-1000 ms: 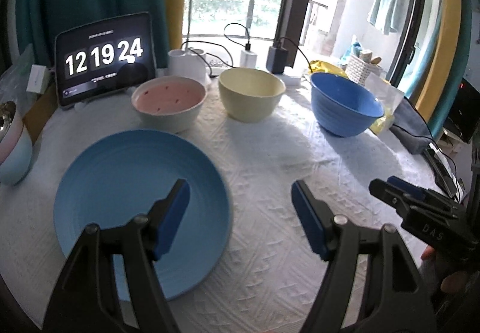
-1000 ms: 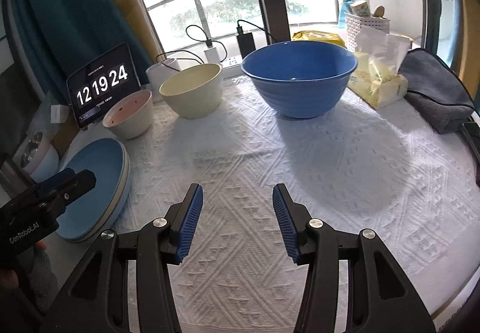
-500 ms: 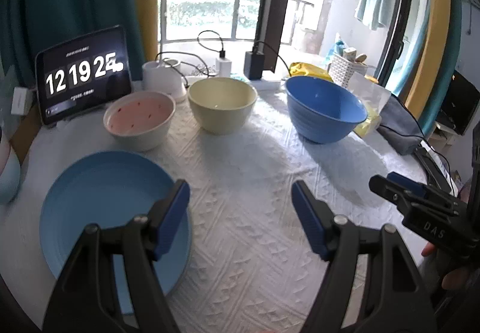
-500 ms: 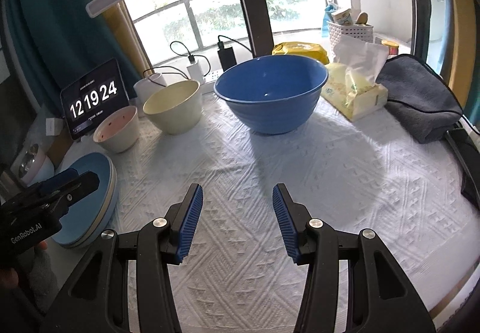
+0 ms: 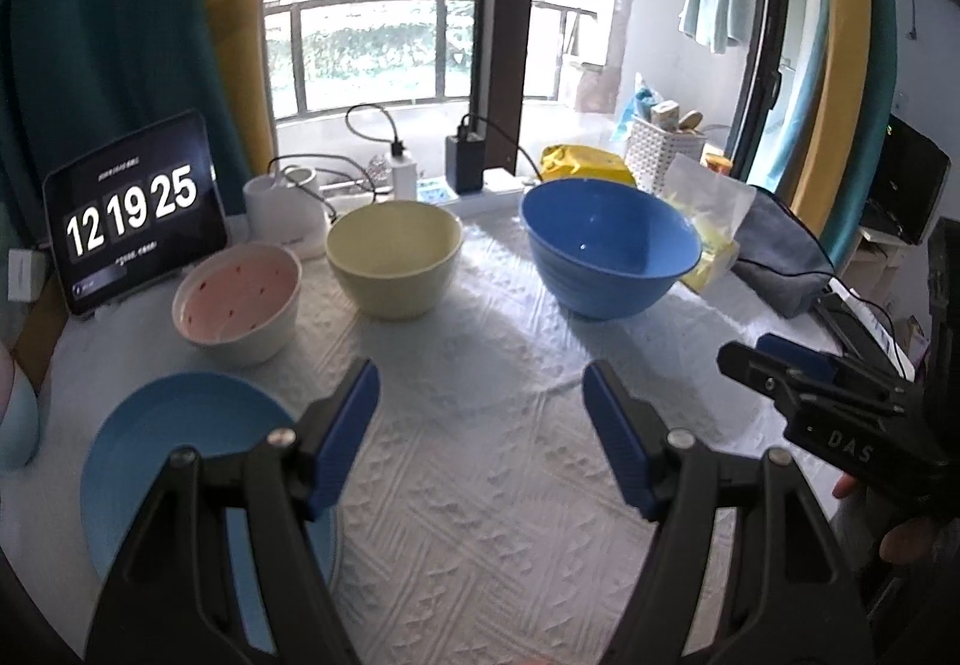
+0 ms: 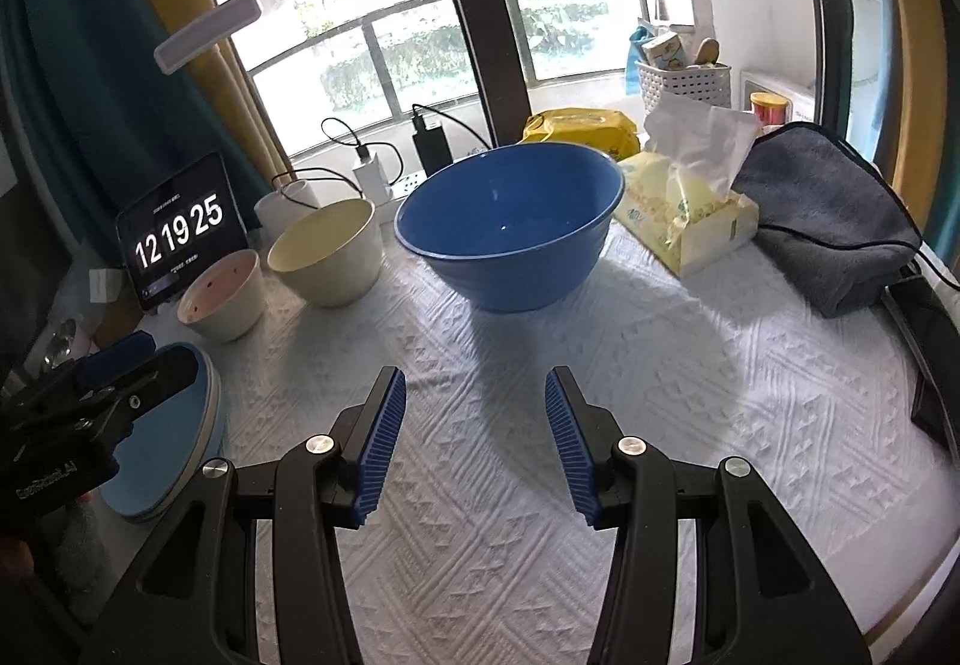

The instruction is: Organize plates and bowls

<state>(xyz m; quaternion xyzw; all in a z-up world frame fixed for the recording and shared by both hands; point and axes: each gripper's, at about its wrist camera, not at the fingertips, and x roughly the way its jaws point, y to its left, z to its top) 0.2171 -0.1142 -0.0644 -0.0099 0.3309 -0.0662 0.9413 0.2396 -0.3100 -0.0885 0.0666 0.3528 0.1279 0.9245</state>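
Observation:
Three bowls stand in a row at the back of the white cloth: a pink-lined one [image 5: 237, 302], a cream one [image 5: 393, 257] and a big blue one [image 5: 609, 245]. A blue plate [image 5: 180, 455] lies at the near left, stacked on another plate [image 6: 207, 437]. My left gripper [image 5: 480, 425] hangs open above the cloth, right of the plate, nothing between its fingers. My right gripper [image 6: 474, 431] is open and empty too, hovering in front of the blue bowl [image 6: 510, 227]. Each gripper shows at the edge of the other's view.
A tablet clock [image 5: 129, 221], white cup [image 5: 285, 209], chargers and cables line the window sill. A tissue box [image 6: 684, 221], grey cloth bundle [image 6: 828, 221] and white basket [image 6: 684, 83] sit at the right. A pastel bowl [image 5: 15, 413] stands at the far left edge.
Both grippers have drawn back and risen a little, so bowls and plate look smaller and farther. The left view has swung right, with the plate sliding toward the left edge. Jaws unchanged.

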